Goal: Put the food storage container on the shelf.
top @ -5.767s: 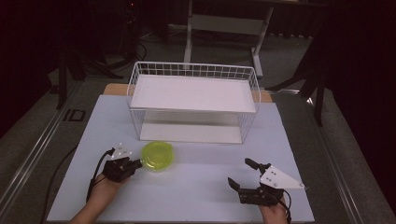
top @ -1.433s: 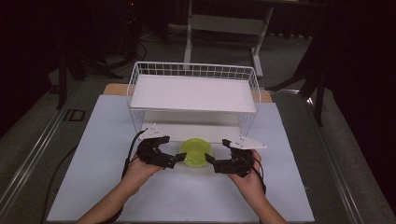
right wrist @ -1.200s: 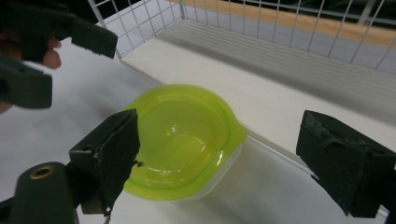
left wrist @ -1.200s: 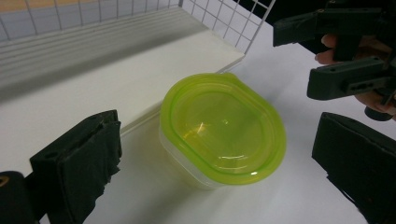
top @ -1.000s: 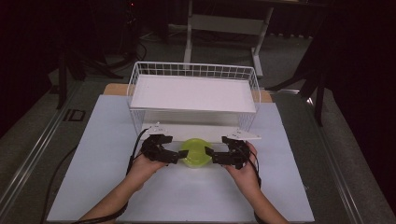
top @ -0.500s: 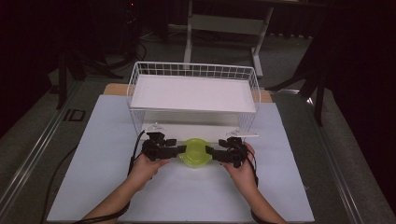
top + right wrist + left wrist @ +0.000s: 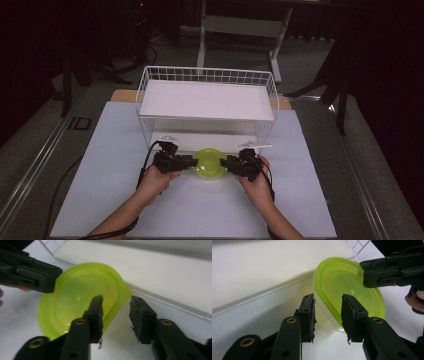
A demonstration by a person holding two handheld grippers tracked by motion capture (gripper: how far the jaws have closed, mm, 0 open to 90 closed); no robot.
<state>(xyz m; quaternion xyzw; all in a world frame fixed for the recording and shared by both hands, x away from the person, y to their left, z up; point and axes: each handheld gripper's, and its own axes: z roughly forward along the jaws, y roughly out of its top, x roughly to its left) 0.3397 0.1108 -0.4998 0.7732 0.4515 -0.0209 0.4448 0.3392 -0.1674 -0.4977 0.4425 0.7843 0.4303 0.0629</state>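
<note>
**A:** Start at the grippers. What are they doing?

**B:** The left gripper (image 7: 327,317) straddles the rim of the green bowl (image 7: 210,163), one jaw outside the wall, one inside. Its jaws have just been closing, but in the left gripper view a sliver of gap shows at the outer pad, so I can't tell whether they press yet. The right gripper (image 7: 116,315) mirrors it on the opposite rim, jaws also just closing, and there a clear gap separates the outer jaw from the bowl's wall.

**A:** And the bowl itself?

**B:** On the white table (image 7: 105,170), dead centre between the two grippers: left gripper at its 9 o'clock, right at its 3 o'clock.

**A:** Anything crowding it?

**B:** The white wire rack (image 7: 207,100) stands at the bowl's 12 o'clock, its lower shelf edge just beside the bowl's far side. At 6 o'clock lies bare table.

**A:** The hands?

**B:** The left hand (image 7: 159,180) and right hand (image 7: 255,181) come in from 6 o'clock, forearms angled inward, grippers pointing level at each other across the bowl.
</note>
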